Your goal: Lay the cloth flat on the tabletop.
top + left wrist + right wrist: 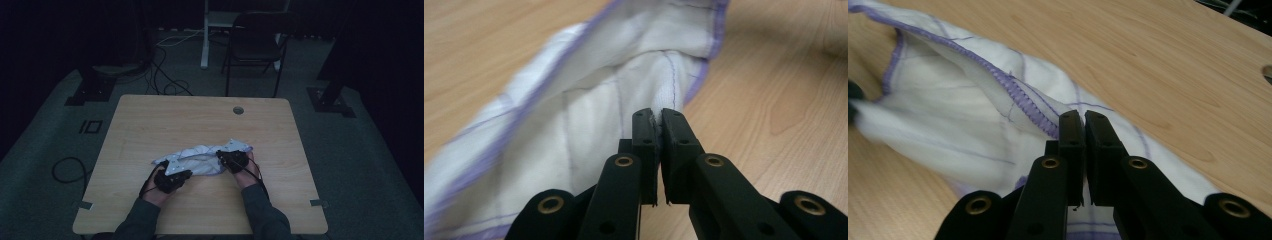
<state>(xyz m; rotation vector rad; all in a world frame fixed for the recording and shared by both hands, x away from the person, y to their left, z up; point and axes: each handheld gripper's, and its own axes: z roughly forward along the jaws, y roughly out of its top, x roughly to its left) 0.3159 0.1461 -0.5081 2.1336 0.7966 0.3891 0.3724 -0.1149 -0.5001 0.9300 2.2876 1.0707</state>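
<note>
While both grippers pinch the white cloth with purple-stitched edging (202, 160), it lies bunched at mid-front of the light wooden table (150, 125): grabbed, not yet spread or folded (my read). Left gripper (658, 115) clamps a fold; right gripper (1083, 117) clamps the hem. High view adds the layout.

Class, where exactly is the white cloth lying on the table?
In the high view the white cloth lies bunched on the table's near half, stretched between the left gripper and right gripper.
</note>
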